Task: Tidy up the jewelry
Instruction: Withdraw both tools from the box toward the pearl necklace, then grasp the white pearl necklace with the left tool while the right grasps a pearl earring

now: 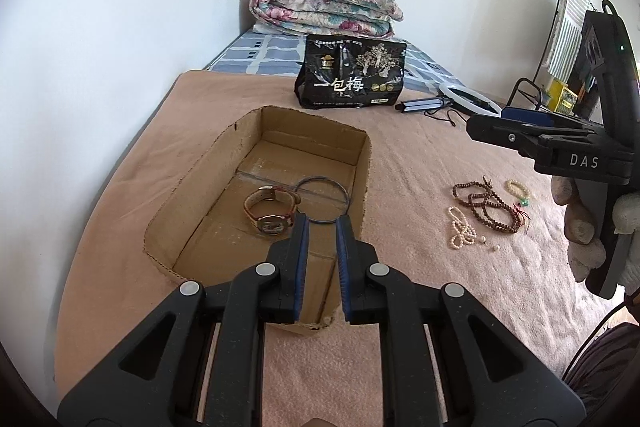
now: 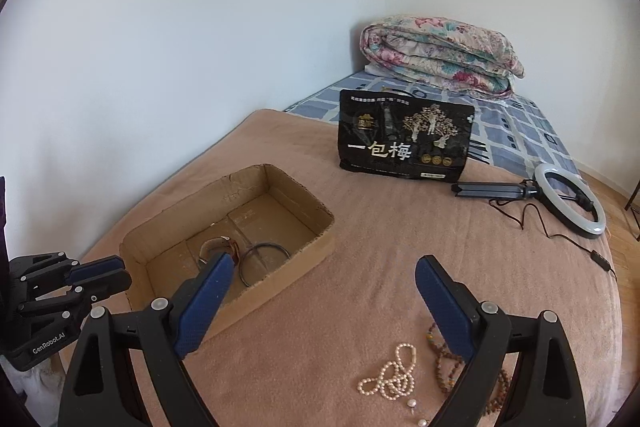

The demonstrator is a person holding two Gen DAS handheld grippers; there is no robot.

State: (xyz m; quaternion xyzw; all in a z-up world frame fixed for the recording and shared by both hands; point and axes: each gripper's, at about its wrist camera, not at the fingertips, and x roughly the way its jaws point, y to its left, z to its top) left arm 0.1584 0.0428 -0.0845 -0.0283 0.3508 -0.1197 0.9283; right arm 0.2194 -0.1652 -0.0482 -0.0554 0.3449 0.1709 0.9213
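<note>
The left gripper (image 1: 322, 227), fingers slightly apart and empty, hovers over a cardboard box (image 1: 192, 195) holding a watch (image 1: 272, 211) and bangle (image 1: 322, 201). The right gripper (image 2: 324, 275) is spread wide above a pearl necklace (image 2: 390, 377).

The left gripper (image 1: 321, 223) holds its fingers slightly parted and empty; the right gripper (image 2: 324, 267) gapes wide.
</note>
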